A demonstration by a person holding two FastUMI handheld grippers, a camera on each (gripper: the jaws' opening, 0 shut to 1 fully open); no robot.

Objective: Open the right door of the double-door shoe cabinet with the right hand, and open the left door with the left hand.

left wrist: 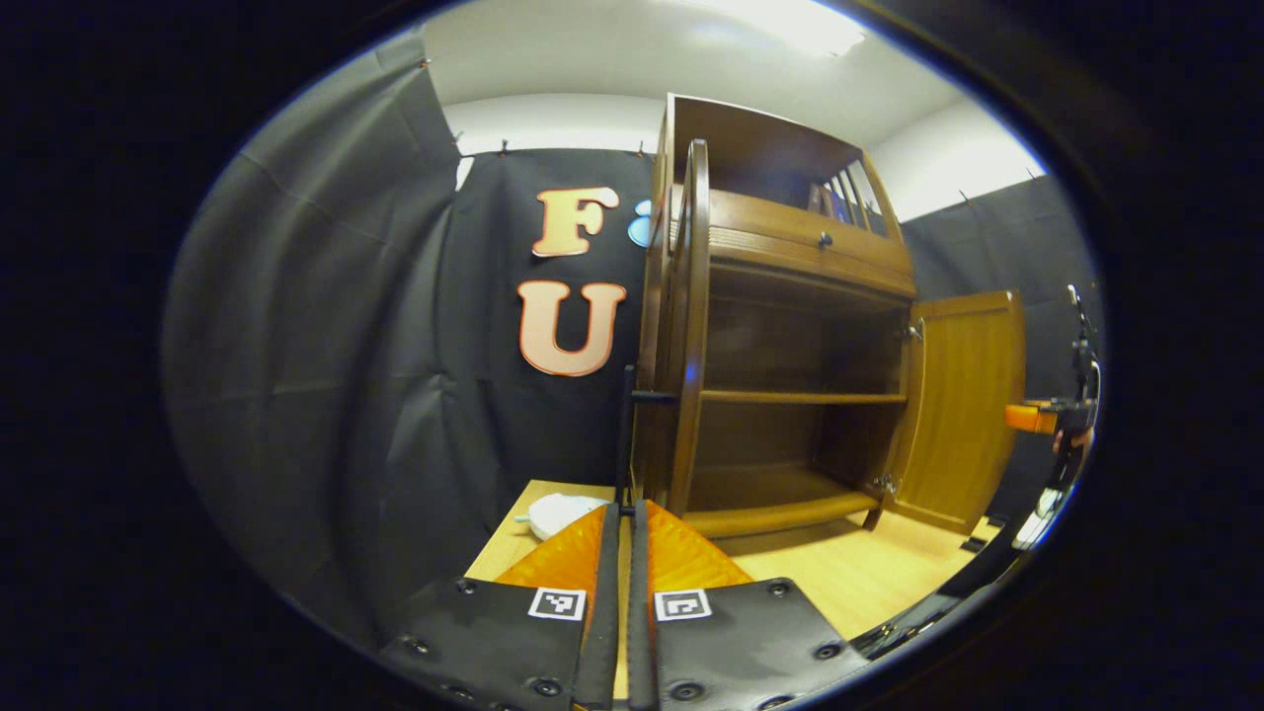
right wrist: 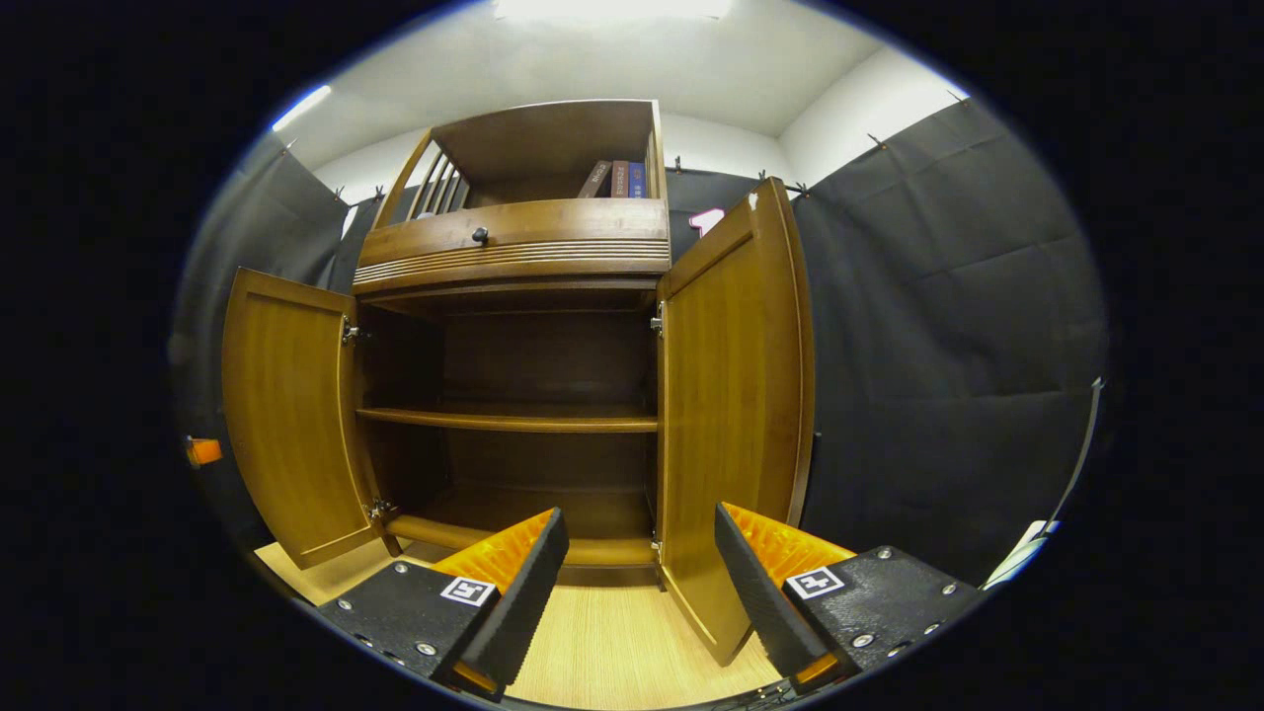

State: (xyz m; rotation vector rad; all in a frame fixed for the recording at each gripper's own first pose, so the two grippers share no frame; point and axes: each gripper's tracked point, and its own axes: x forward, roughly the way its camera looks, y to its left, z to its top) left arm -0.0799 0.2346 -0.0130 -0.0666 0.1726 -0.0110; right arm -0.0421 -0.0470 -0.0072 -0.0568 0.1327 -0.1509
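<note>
Shoe cabinet [right wrist: 513,257] stands on a light wood floor [right wrist: 612,642], both doors swung out. In the right gripper view the right claw [right wrist: 640,583] is released, fingers well apart, and the right door [right wrist: 736,415] hangs open between them, its lower edge just ahead of the fingertips; cannot tell if anything touches. Left door [right wrist: 286,415] open at far left. In the left gripper view the left claw [left wrist: 624,573] is clenched, fingers nearly together, on or just at the thin black bar handle [left wrist: 632,425] on the edge-on left door [left wrist: 691,326]; contact not clear. Right door [left wrist: 963,405] open at far side, with the other claw [left wrist: 1032,418] beyond it. Cabinet interior: one shelf [right wrist: 509,420], bare, bottom board bare too. Top open compartment holds a few books [right wrist: 617,180]. Drawer with a dark knob [right wrist: 480,235] below it. White object [left wrist: 558,513] lies on the floor left of the cabinet.
</note>
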